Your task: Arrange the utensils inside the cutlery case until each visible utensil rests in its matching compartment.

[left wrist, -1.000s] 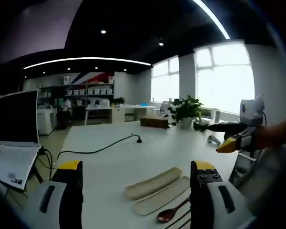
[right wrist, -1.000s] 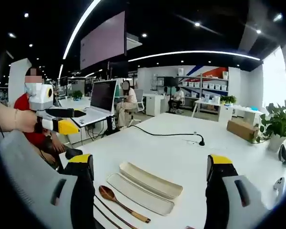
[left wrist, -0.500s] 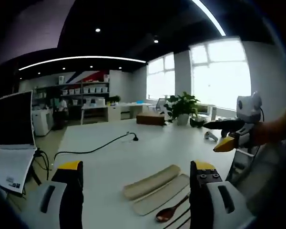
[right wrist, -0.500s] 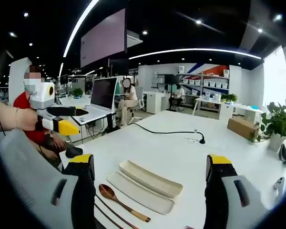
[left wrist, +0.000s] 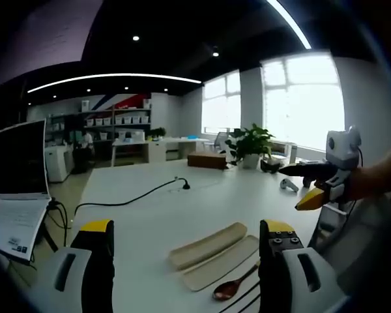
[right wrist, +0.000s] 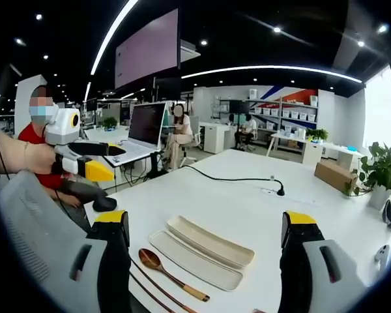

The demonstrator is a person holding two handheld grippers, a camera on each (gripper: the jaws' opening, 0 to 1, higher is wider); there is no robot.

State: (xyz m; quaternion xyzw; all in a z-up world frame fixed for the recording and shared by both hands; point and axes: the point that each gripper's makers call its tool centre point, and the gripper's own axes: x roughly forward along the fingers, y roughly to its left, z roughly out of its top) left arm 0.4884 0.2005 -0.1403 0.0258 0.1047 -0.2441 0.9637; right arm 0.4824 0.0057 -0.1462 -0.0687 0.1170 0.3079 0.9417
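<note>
While both claws hover above the white surface (right wrist: 247, 208) with nothing between their jaws, the task's things lie together near its close edge, taken here relative to the cutlery case.

Cutlery case (right wrist: 208, 240) (left wrist: 205, 244): two long, shallow, cream-coloured halves lying side by side and touching, the nearer half (right wrist: 194, 259) flat and open. It looks like light moulded plastic or fibre, stiff, likely to slide on the smooth surface if pushed. No utensil rests in it yet.

Wooden spoon (right wrist: 172, 283) (left wrist: 233, 287): just beside the case's nearer half, roughly parallel to it, bowl dark and glossy, handle paler at the end. Light, rigid, thin; best taken across the handle near mid-length, where the claw can close flat on it.

Chopsticks (right wrist: 143, 284): thin dark sticks just beyond the spoon from the case, partly hidden behind a jaw. Slender and prone to roll; pinching both together looks wiser.

Left claw (left wrist: 186, 267): jaws wide apart, empty, case and spoon ahead between them.

Right claw (right wrist: 205, 261): jaws wide apart, empty, held over the case.

Other items: black cable (right wrist: 231, 179) well beyond the case; laptop (left wrist: 16, 182) far off to one side; cardboard box (right wrist: 335, 175) and potted plant (left wrist: 251, 145) at the far end.
</note>
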